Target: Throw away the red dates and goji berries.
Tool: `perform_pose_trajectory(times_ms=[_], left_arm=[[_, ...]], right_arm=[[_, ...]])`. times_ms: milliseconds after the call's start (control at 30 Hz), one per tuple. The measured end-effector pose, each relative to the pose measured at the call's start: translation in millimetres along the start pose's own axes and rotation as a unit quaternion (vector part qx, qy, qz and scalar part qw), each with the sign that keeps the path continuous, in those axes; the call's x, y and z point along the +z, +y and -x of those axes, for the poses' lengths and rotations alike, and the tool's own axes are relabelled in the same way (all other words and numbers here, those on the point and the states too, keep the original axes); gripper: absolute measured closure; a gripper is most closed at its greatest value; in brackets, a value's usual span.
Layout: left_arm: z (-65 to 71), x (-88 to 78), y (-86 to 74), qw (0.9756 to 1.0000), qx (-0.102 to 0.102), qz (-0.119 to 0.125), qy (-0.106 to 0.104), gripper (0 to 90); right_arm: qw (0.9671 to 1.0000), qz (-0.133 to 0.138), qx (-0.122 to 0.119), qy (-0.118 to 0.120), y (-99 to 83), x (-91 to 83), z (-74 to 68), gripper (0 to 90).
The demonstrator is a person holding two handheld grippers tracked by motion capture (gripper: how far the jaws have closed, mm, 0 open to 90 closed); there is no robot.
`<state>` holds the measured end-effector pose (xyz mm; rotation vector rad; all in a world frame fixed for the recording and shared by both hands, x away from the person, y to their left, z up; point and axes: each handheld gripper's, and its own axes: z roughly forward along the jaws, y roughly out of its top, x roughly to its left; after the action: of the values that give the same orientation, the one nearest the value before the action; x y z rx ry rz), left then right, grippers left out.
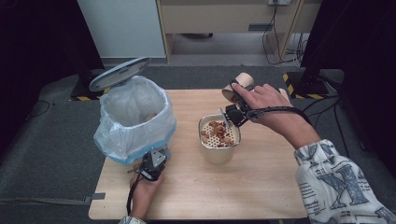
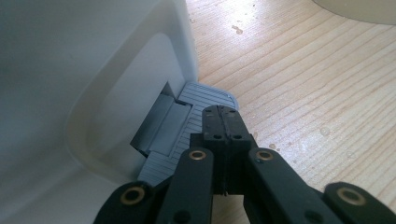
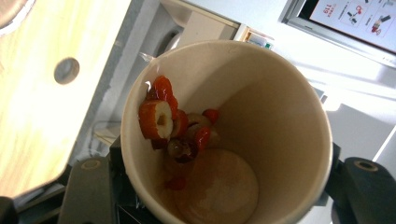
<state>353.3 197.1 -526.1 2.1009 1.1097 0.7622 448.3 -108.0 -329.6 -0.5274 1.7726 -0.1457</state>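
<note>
No readable brand on anything here; the poster behind the paper cup (image 3: 243,140) in the right gripper view has a number too blurry to make out. The right tongs (image 1: 236,100) are clamped on that cup, tipped sideways above the metal strainer pot (image 1: 219,140) in the middle of the worktop (image 1: 261,186). Up close you see red fruit slices (image 3: 161,116) sticking to the cup's inside wall. The left tongs (image 2: 223,122) are fully closed, empty, pressing on the grey pedal (image 2: 196,100) of the white bin (image 1: 133,116) at the worktop's left edge, lid (image 1: 119,73) raised.
</note>
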Motion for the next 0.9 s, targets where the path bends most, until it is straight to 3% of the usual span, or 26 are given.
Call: perform_pose_trajectory(times_ms=[767, 800, 833, 900], left_arm=[[0.3, 0.0, 0.1, 1.0000, 0.000, 0.000, 0.001, 89.4], [0.3, 0.0, 0.1, 1.0000, 0.001, 0.000, 0.001, 89.4], [0.4, 0.0, 0.1, 1.0000, 0.001, 0.000, 0.001, 89.4], [0.0, 0.0, 0.0, 1.0000, 0.000, 0.000, 0.000, 89.4]], right_arm=[[0.9990, 0.010, 0.044, -0.004, -4.2, -2.2, 0.8, 34.1], [0.9992, 0.008, 0.039, -0.007, -1.9, -1.4, 0.0, 34.2], [0.9999, 0.001, 0.014, -0.006, 2.9, 0.7, -5.0, 34.4], [0.9971, -0.001, -0.073, 0.021, 16.6, 6.0, -22.8, 34.7]])
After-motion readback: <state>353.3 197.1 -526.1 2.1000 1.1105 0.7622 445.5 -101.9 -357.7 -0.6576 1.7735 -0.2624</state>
